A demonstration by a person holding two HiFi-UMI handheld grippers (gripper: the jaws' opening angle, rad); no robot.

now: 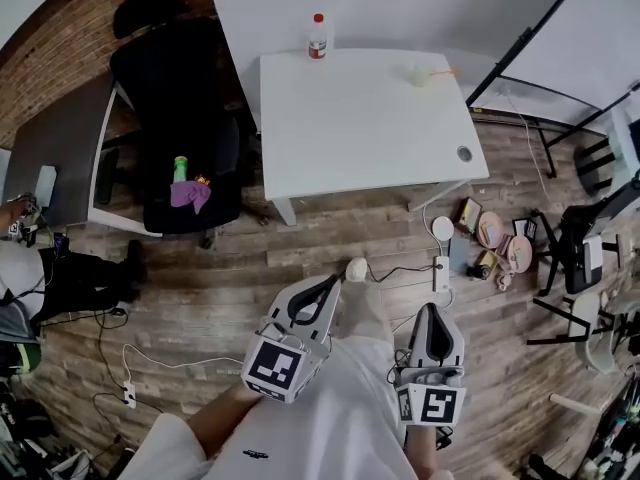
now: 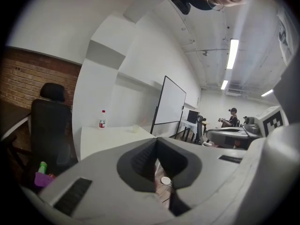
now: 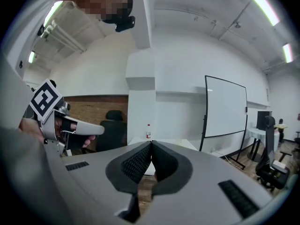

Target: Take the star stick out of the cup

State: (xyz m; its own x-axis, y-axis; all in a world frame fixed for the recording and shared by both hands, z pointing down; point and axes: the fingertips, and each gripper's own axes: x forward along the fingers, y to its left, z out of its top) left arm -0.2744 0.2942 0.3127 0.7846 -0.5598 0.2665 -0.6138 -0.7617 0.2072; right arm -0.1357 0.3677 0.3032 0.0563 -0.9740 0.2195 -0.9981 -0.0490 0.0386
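Observation:
A pale cup point(image 1: 421, 75) stands near the far right corner of the white table point(image 1: 360, 128), with an orange stick point(image 1: 445, 71) poking out of it to the right. The star end is too small to make out. Both grippers are held low over the wooden floor, well short of the table. My left gripper point(image 1: 335, 280) is shut with nothing in it, and its pads meet in the left gripper view point(image 2: 156, 140). My right gripper point(image 1: 432, 311) is likewise shut and empty point(image 3: 151, 144). In the left gripper view the cup point(image 2: 135, 128) is only a faint shape.
A red-capped bottle point(image 1: 317, 36) stands at the table's far edge. A black office chair point(image 1: 180, 118) with a green bottle and purple cloth sits left of the table, beside a grey desk point(image 1: 60, 148). Cables, a white disc point(image 1: 442, 228) and small clutter point(image 1: 495, 243) lie on the floor at the right.

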